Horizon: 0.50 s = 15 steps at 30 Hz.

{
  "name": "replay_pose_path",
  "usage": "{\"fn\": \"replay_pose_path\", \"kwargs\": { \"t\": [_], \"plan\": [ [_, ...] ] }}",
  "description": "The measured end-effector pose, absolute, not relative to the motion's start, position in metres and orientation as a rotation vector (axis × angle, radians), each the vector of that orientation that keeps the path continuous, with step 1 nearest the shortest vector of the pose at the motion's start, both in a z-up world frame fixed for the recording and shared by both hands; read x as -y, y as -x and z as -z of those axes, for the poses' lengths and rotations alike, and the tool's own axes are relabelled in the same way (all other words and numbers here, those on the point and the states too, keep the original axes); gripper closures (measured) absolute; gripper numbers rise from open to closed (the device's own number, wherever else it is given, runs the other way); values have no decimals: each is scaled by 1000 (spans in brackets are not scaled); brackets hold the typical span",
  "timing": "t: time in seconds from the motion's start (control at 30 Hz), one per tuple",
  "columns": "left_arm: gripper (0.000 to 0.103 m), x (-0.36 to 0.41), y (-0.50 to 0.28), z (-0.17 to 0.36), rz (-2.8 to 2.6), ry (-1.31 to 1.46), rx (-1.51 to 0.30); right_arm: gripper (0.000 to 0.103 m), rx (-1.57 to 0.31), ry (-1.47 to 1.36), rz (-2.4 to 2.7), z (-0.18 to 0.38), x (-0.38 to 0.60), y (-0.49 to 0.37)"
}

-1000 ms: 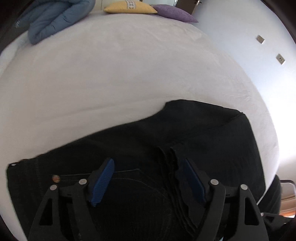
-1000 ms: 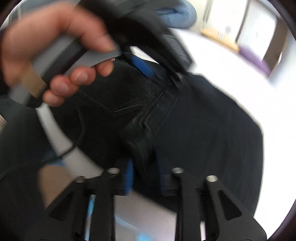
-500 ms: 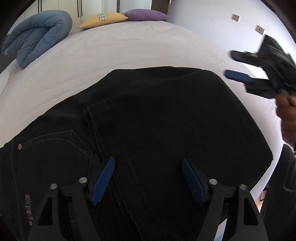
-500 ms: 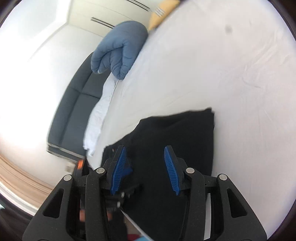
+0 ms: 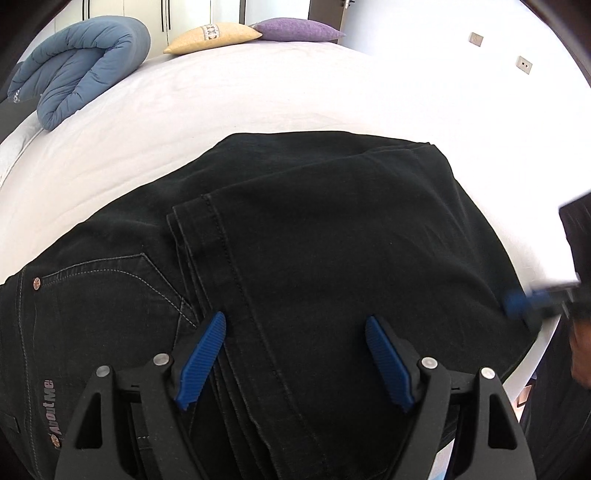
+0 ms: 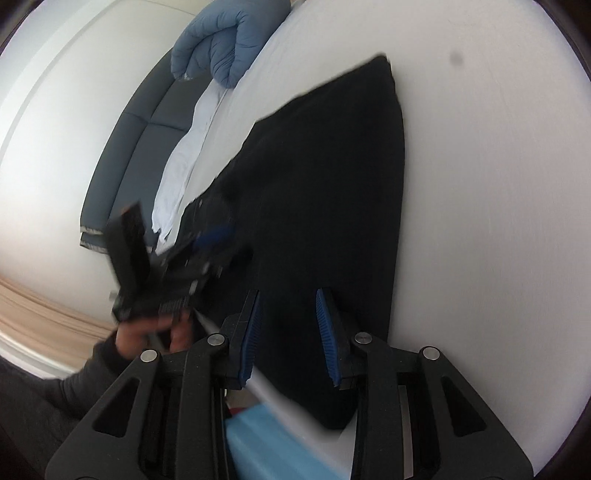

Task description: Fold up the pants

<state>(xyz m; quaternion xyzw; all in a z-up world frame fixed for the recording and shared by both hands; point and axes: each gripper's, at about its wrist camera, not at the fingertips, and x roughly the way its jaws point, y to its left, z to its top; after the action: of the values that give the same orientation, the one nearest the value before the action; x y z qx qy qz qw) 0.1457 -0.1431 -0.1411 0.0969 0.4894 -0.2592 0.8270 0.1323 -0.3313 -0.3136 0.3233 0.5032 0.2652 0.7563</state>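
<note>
Black jeans [image 5: 332, 240] lie folded on the white bed [image 5: 258, 92], the leg hems [image 5: 207, 221] laid over the seat beside a back pocket [image 5: 110, 288]. My left gripper [image 5: 295, 354] hovers open just above the hems, nothing pinched between its blue pads. My right gripper [image 6: 288, 328] is over the jeans' [image 6: 325, 184] folded end near the bed's edge. Its jaws are closing, with the cloth lying under them and neither pad pressing it. It shows blurred at the right in the left wrist view [image 5: 532, 299]. The left gripper [image 6: 207, 240] appears blurred in the right wrist view.
A rolled blue duvet [image 5: 74, 66], a yellow pillow [image 5: 212, 35] and a purple pillow [image 5: 295, 29] lie at the bed's far end. A dark padded headboard [image 6: 122, 147] runs along one side. A light blue object [image 6: 258, 435] sits below the bed's near edge.
The leg ends that stood bunched between my left pads now lie flat over the seat. My right gripper has swung down to the jeans' folded end and its jaws have narrowed.
</note>
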Motion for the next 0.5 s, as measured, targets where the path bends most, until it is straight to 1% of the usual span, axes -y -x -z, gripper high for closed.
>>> {"fn": "replay_pose_path", "kwargs": {
  "t": [0.13, 0.2, 0.27, 0.33, 0.4, 0.5],
  "plan": [
    [23, 132, -142, 140, 551, -199, -1033, 74, -1117, -690, -531, 306, 330, -83],
    [23, 130, -141, 141, 552, -196, -1032, 74, -1084, -683, -514, 281, 322, -71],
    [23, 127, -140, 142, 552, -193, -1031, 74, -1000, -714, -532, 250, 334, -60],
    [23, 125, -142, 142, 552, -190, -1030, 74, -930, -724, -561, 233, 328, -71],
    [23, 123, -142, 142, 553, -183, -1031, 74, -900, -730, -572, 225, 321, -91],
    [24, 119, -142, 143, 549, -175, -1030, 74, -919, -788, -573, 243, 304, -126]
  ]
}}
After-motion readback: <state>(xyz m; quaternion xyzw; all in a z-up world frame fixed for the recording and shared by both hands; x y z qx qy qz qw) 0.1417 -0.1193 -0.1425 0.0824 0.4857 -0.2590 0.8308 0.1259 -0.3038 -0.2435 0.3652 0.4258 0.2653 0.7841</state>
